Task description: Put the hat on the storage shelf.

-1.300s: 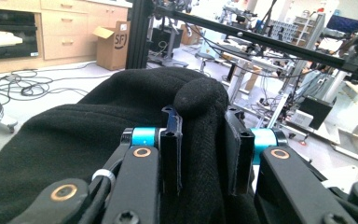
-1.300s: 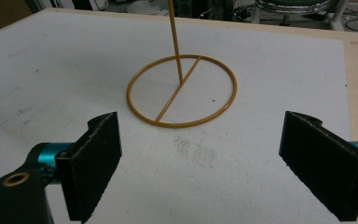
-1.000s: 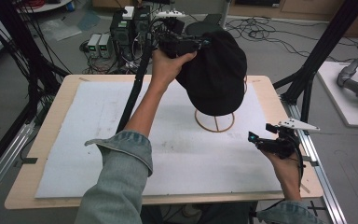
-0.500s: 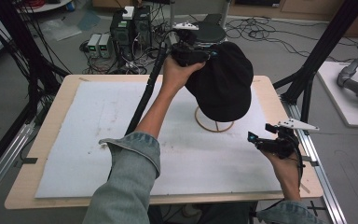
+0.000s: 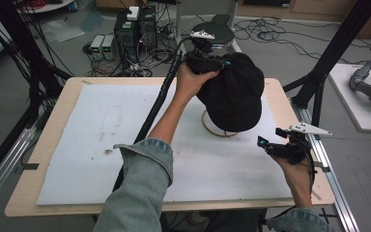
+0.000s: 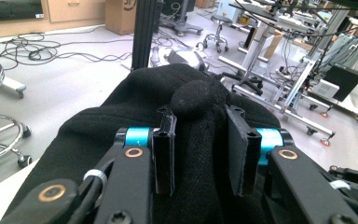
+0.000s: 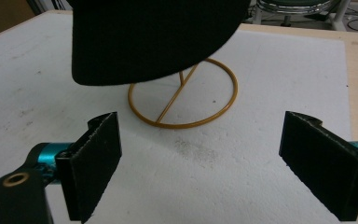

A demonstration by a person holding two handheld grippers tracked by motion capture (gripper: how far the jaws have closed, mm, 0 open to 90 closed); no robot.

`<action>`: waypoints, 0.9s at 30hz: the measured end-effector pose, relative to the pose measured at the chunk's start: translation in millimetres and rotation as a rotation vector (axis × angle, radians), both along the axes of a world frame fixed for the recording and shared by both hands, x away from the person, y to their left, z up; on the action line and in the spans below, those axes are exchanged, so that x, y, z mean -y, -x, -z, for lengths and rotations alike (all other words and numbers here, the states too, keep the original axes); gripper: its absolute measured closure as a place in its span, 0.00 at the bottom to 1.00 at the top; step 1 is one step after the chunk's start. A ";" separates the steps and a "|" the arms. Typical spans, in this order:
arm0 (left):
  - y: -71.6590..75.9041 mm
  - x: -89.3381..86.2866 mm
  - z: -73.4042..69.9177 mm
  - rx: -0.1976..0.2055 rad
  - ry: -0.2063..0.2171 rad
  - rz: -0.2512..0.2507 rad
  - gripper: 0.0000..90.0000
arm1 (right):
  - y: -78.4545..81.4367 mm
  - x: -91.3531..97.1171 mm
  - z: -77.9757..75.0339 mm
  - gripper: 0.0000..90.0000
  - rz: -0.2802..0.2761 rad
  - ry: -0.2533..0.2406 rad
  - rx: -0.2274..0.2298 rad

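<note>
**Cap going onto wire stand; release under way**

Landmark: the gold wire stand point(image 5: 221, 129) on the white-covered tabletop point(image 5: 101, 145).

Nearest the person, to the near right of the stand, the right hand-held gripper point(image 5: 276, 145) hovers with jaws wide apart and nothing between them.

Directly over the stand, the black cap point(image 5: 234, 94) rests on or just above its top; contact is hidden.

At the cap's far left, the left hand-held gripper point(image 5: 212, 62) pinches a fold of crown fabric; its jaws have just been opening, cloth between them.

Judgement: placing step. Next move calls for a full release and a clean withdrawal without dragging the cap askew.
</note>
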State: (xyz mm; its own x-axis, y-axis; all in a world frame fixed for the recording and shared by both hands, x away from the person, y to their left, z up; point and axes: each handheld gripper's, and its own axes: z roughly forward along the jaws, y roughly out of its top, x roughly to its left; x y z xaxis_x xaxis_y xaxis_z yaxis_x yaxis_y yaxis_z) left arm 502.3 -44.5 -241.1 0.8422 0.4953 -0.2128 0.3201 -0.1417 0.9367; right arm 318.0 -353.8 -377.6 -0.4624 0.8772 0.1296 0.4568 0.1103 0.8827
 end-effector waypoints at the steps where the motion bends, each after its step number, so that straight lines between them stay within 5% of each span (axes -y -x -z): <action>1: -0.4 1.1 1.1 -0.002 -0.003 0.001 0.72 | 0.4 0.5 -0.5 0.14 0.000 -0.001 -0.002; 12: -4.2 0.3 15.3 -0.028 0.027 -0.016 0.63 | 0.3 1.2 -0.2 0.14 0.004 -0.004 -0.002; 27: 1.1 -2.4 14.4 0.026 0.007 -0.027 0.49 | 0.1 2.2 0.3 0.14 0.005 0.000 0.000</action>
State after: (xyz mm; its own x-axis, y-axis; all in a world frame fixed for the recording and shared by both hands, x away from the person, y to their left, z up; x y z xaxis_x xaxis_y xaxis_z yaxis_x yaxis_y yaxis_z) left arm 501.2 -42.1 -255.4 0.8341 0.5161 -0.1945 0.2990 -0.1268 0.9458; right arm 318.0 -356.0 -377.8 -0.4577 0.8797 0.1294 0.4571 0.1080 0.8828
